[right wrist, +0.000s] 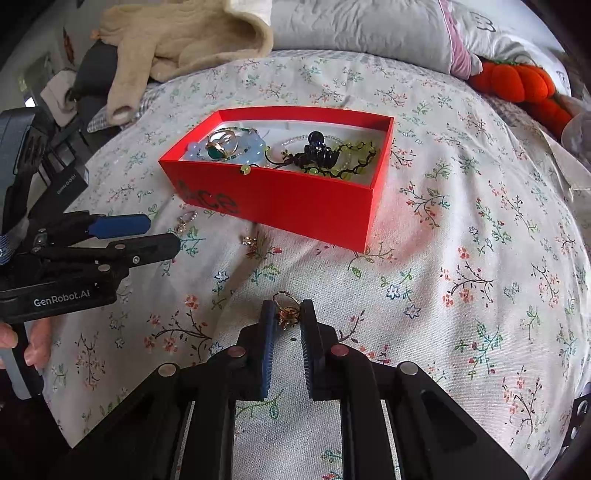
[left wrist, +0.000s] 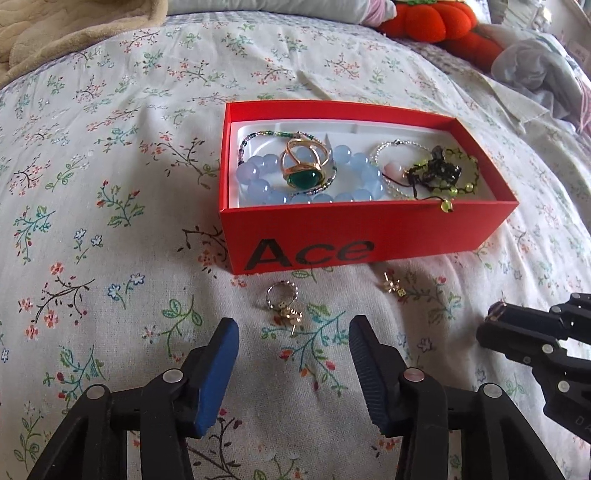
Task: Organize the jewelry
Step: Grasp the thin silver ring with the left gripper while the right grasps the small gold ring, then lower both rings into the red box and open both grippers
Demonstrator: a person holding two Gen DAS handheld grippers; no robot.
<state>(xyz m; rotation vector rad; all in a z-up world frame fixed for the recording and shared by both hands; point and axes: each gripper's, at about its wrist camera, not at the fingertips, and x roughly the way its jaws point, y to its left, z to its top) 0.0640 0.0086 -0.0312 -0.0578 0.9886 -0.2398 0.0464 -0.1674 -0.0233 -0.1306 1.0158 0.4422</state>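
Note:
A red "Ace" box [left wrist: 369,236] [right wrist: 295,206] lies on the floral bedspread and holds a blue bead bracelet [left wrist: 258,188], a gold ring with a green stone [left wrist: 303,177], a black hair claw [right wrist: 317,151] and a green bead bracelet [left wrist: 465,184]. A beaded ring with a small gold earring [left wrist: 282,301] and a gold earring [left wrist: 391,286] lie in front of the box. My left gripper [left wrist: 293,332] is open just behind the beaded ring. My right gripper [right wrist: 287,314] is shut on a gold ring [right wrist: 286,308] and shows in the left wrist view [left wrist: 496,317].
A beige blanket [right wrist: 177,40] and a grey pillow [right wrist: 369,33] lie at the far side of the bed. An orange plush pumpkin [right wrist: 517,81] sits at the far right. The left gripper's body and a hand [right wrist: 55,277] fill the left of the right wrist view.

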